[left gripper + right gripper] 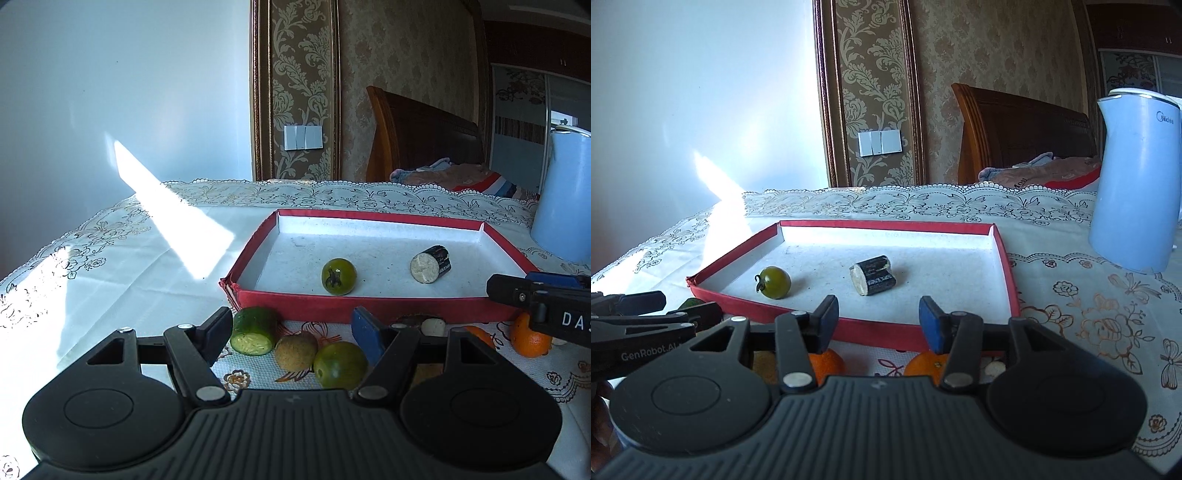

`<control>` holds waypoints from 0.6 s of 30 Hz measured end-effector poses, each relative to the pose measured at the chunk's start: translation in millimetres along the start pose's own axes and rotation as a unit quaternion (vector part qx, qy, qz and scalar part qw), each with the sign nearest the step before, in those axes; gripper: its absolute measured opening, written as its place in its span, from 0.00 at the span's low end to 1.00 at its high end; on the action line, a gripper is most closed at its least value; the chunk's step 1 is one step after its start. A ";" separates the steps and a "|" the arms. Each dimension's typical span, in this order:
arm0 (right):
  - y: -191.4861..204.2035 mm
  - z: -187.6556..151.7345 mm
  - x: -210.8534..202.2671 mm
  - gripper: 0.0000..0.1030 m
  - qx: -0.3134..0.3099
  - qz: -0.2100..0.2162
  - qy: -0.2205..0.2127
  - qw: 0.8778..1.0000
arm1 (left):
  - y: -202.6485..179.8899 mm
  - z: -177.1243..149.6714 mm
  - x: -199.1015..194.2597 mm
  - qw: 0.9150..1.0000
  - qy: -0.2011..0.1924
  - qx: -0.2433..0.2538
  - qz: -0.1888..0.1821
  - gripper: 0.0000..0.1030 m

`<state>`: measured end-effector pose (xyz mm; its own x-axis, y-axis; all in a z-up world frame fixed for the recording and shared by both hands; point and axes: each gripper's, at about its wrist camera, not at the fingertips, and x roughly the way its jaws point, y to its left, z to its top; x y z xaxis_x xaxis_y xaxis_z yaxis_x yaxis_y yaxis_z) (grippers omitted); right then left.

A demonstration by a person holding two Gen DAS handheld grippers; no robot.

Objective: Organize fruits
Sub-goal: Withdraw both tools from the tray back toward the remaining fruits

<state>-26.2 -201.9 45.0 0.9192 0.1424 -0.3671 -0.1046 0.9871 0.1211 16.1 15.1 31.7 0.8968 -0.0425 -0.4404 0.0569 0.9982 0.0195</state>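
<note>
Left wrist view: the left hand-held gripper [291,332] hangs spread and empty over a cucumber piece [254,331], a kiwi [296,350] and a green tomato [340,364], just before the red tray's [369,306] near rim on the counter [110,277].

Right wrist view: the right hand-held gripper [879,325], parted and empty, hovers above two oranges [827,363]; the tray's floor [942,266] lies mostly bare around another tomato [774,282] and a dark cut piece [873,279].

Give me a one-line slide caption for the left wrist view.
Open left gripper over cucumber piece, kiwi and green tomato, before the red tray.

Right gripper [878,319] fingers half hide two oranges [827,363]; kettle [565,195] cut off
</note>
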 end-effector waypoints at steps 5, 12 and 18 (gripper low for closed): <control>3.7 -10.3 -14.6 0.50 0.000 0.033 0.010 0.999 | 15.4 -7.7 -13.7 1.000 -0.003 -0.016 0.002 0.69; 11.8 -18.6 -20.7 0.57 -0.021 0.046 0.029 0.998 | 28.3 -20.2 -28.2 1.000 -0.001 -0.022 -0.001 0.75; 18.3 -17.7 -8.7 0.57 -0.036 0.047 0.057 0.997 | 30.3 -25.9 -28.3 1.000 0.011 -0.018 -0.007 0.76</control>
<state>-42.8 -183.8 34.2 0.8550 0.2384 -0.4605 -0.2192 0.9710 0.0958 -18.9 47.6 21.5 0.8862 -0.0566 -0.4598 0.0534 0.9984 -0.0200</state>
